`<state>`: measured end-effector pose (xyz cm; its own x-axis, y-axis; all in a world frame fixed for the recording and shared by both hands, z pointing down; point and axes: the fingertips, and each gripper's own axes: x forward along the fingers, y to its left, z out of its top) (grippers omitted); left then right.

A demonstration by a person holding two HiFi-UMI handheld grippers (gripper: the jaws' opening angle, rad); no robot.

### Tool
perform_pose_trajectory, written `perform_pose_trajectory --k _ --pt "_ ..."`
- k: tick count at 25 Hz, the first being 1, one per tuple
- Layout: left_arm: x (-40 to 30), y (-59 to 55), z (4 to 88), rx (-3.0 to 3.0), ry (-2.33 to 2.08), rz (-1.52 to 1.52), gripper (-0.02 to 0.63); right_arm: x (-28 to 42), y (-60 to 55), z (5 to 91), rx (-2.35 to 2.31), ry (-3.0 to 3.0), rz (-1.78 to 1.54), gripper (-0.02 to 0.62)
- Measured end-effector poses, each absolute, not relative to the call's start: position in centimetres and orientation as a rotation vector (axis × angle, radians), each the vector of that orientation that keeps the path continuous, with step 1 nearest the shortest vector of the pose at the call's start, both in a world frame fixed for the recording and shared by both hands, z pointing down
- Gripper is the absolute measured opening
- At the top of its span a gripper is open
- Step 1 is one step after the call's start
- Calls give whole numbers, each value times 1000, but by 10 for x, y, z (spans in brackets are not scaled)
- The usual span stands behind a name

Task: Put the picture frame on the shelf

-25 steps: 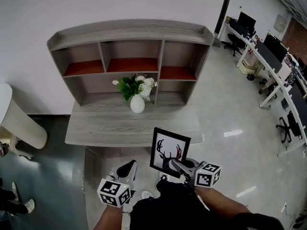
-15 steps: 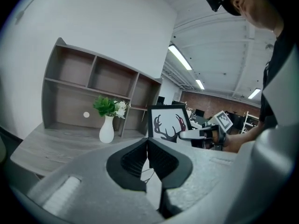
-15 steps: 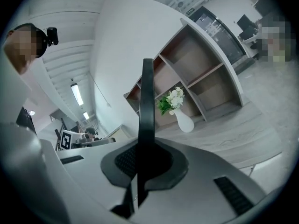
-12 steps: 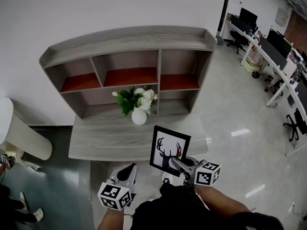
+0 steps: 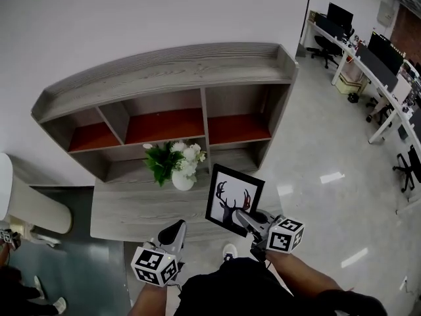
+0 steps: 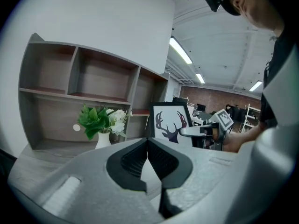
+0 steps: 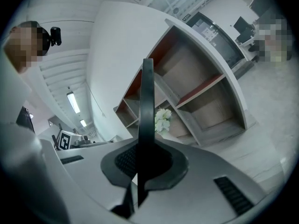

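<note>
A black picture frame (image 5: 233,199) with a deer-head print stands upright in my right gripper (image 5: 245,220), which is shut on its lower right edge. In the right gripper view the picture frame (image 7: 147,106) shows edge-on between the pads. It hangs just in front of the grey wooden shelf unit (image 5: 171,71), over the front of its desk top (image 5: 125,212). My left gripper (image 5: 172,232) is shut and empty, low at the near left. From the left gripper view, the picture frame (image 6: 171,124) appears to the right of the vase.
A white vase of green and white flowers (image 5: 176,166) stands on the desk top below the middle compartment. The upper compartments have red-brown floors (image 5: 164,125). A white rounded object (image 5: 23,203) stands at the left. Office desks and chairs (image 5: 375,58) fill the far right.
The shelf unit has come closer and larger in the head view as I moved toward it. The frame stays gripped in the right gripper; both grippers keep their places near my body.
</note>
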<state>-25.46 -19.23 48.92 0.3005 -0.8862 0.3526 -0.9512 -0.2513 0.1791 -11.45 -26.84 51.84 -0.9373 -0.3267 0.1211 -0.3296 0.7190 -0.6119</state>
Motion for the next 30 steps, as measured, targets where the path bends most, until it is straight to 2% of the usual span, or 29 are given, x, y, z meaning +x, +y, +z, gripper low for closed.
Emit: perform_pose_trajectory --k 8,21,30 --pt "-245 -252 495 2207 -1636 314 10 -85 -346 515 697 -2942 1053 23" --pt "-255 -297 497 2322 -1483 373 9 -79 -393 507 978 -2941 1029 23" --pt "-293 -314 492 2372 -1444 346 9 -76 -444 469 1346 -2919 730 23"
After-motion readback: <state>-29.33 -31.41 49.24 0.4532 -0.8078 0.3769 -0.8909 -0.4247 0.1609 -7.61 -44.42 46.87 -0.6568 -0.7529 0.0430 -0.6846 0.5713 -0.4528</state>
